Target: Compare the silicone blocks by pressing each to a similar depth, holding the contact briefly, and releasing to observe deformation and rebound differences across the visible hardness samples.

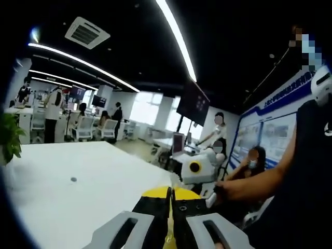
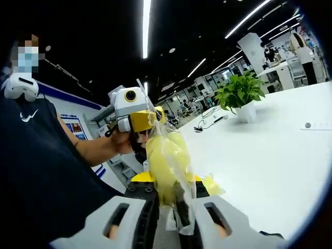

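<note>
the right gripper [image 2: 174, 205] pinches a yellow silicone block in clear plastic wrap [image 2: 167, 163], which rises straight ahead from between its jaws. just beyond, the left gripper [image 2: 148, 120] clamps the wrap's top. in the left gripper view, its jaws are pressed together on a thin edge of wrap. the white table [image 2: 270, 150] lies beyond.

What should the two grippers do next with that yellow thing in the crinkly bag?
Probably lower it onto the white table first. The yellow block in its clear plastic bag is held up in the air, pinched by the right gripper at the bottom and the left gripper at the top. Pressing it evenly likely needs a firm surface underneath.
</note>
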The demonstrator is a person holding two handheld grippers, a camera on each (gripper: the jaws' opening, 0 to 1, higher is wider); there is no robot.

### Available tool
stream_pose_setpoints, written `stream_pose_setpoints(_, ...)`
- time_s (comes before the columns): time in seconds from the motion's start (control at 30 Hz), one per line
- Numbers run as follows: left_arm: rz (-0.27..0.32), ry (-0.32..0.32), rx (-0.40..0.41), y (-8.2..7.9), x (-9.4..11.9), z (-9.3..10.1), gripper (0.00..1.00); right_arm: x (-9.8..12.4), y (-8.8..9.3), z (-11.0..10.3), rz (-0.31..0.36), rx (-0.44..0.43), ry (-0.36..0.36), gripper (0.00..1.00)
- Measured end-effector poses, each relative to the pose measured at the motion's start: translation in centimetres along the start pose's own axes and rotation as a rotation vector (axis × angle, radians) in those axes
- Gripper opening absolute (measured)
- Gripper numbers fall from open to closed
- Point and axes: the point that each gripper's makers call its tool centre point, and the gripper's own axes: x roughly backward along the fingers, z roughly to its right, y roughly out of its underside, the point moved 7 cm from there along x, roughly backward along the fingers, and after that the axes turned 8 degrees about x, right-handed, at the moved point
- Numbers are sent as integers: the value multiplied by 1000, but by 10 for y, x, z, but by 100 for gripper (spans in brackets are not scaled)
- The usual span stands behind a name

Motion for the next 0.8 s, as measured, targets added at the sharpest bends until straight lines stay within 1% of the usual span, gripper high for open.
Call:
stream_pose_setpoints(0.03,-6,2,-29,0,-1,0,0,1,1,0,0,1,-4,6)
stream_pose_setpoints(0.07,-8,6,-33,1,-2,1,0,2,1,0,0,4,-3,6)
stream_pose_setpoints(0.13,-9,7,-31,0,-2,0,1,2,2,1,0,7,4,6)
stream_pose_setpoints(0.27,2,22,-9,1,-1,0,2,2,1,-2,-2,8,-7,7)
stream_pose_setpoints(0.37,16,50,30,1,-1,1,3,2,1,-3,2,4,-16,8)
stream_pose_setpoints(0.4,9,76,81,1,-1,4,2,3,1,-2,6,3,-19,8)
stream_pose_setpoints(0.43,12,65,65,0,0,2,1,4,1,-3,7,0,-21,9)
stream_pose_setpoints(0.47,14,36,28,-1,-1,1,0,3,1,-3,9,-2,-17,9)
stream_pose_setpoints(0.5,9,14,21,0,-1,0,0,2,2,-1,9,8,15,10)
stream_pose_setpoints(0.57,11,5,60,0,-2,0,0,1,3,0,12,5,23,11)
stream_pose_setpoints(0.6,18,5,73,-1,-2,0,0,2,2,2,34,0,33,12)
stream_pose_setpoints(0.63,24,4,79,-2,-2,0,0,2,2,2,41,7,39,12)
stream_pose_setpoints(0.67,28,3,82,-4,-3,2,0,2,1,2,55,24,52,13)
stream_pose_setpoints(0.77,24,-3,75,-7,-3,4,0,1,0,2,58,11,51,15)
stream_pose_setpoints(0.8,22,-4,69,-7,-4,4,0,1,0,2,55,9,62,16)
